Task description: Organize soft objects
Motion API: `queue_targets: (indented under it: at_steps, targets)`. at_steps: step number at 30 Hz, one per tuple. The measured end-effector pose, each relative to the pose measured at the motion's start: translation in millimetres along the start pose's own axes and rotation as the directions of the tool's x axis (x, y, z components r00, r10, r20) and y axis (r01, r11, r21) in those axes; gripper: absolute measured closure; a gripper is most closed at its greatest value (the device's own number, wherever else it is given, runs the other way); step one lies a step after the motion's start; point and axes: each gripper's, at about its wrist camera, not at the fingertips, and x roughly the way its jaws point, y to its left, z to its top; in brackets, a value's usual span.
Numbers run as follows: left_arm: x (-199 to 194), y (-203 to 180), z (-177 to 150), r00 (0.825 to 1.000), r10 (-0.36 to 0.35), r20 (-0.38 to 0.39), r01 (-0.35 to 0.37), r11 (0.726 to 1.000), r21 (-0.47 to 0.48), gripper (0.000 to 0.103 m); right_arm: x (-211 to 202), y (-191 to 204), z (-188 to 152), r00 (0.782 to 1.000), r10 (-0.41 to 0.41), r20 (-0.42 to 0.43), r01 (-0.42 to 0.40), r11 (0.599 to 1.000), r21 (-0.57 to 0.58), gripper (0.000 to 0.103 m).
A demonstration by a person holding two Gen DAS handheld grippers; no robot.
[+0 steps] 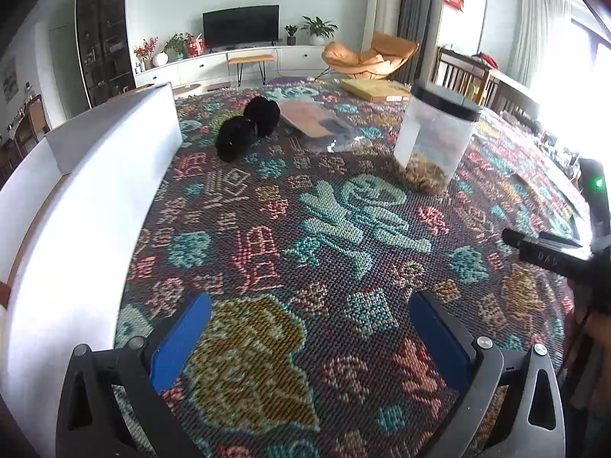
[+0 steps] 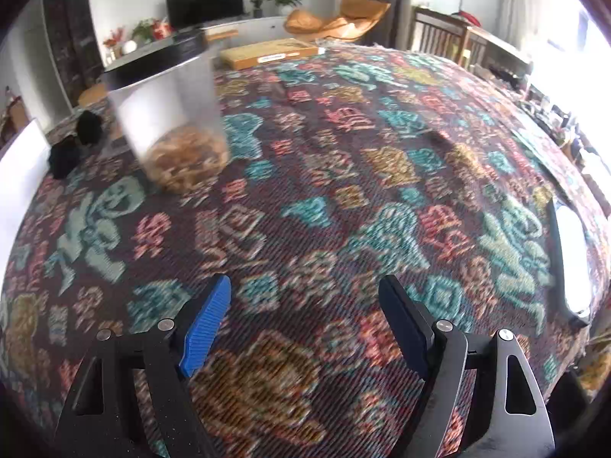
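Note:
Two black fuzzy soft balls [image 1: 236,141] [image 1: 263,116] lie side by side on the patterned cloth, far ahead of my left gripper [image 1: 307,301]. Its blue pads stand wide open over bare cloth, nothing between them. Beside the balls lies a clear bag with folded fabric [image 1: 317,122]. A clear jar with a black lid [image 1: 435,133] holds brown fluffy stuff at its bottom. In the right wrist view the jar [image 2: 168,107] is far left and blurred, with the black balls [image 2: 65,156] beyond it. My right gripper [image 2: 305,286] is open and holds nothing.
A white box wall [image 1: 95,191] runs along the left of the table. A flat cardboard box [image 2: 267,53] lies at the far edge. A glossy dark-rimmed flat device [image 2: 573,263] lies at the right edge. The right tool's black body [image 1: 553,252] shows at the left view's right side.

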Motion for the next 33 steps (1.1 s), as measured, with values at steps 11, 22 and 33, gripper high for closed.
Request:
queue_targets:
  at_steps: [11, 22, 33]
  targets:
    - [76, 6, 26, 0.995, 0.058, -0.081, -0.061, 0.998, -0.035, 0.000, 39, -37, 22, 1.000, 0.000, 0.010, -0.001, 0.997, 0.082, 0.012]
    - [78, 6, 26, 0.995, 0.062, -0.078, -0.065, 0.997, -0.041, 0.000, 41, -29, 15, 1.000, -0.001, 0.006, 0.000, 0.998, 0.070, 0.009]
    - [78, 6, 26, 0.995, 0.062, -0.078, -0.065, 0.997, -0.040, 0.000, 41, -28, 15, 1.000, -0.001, 0.006, 0.000, 0.998, 0.070, 0.008]
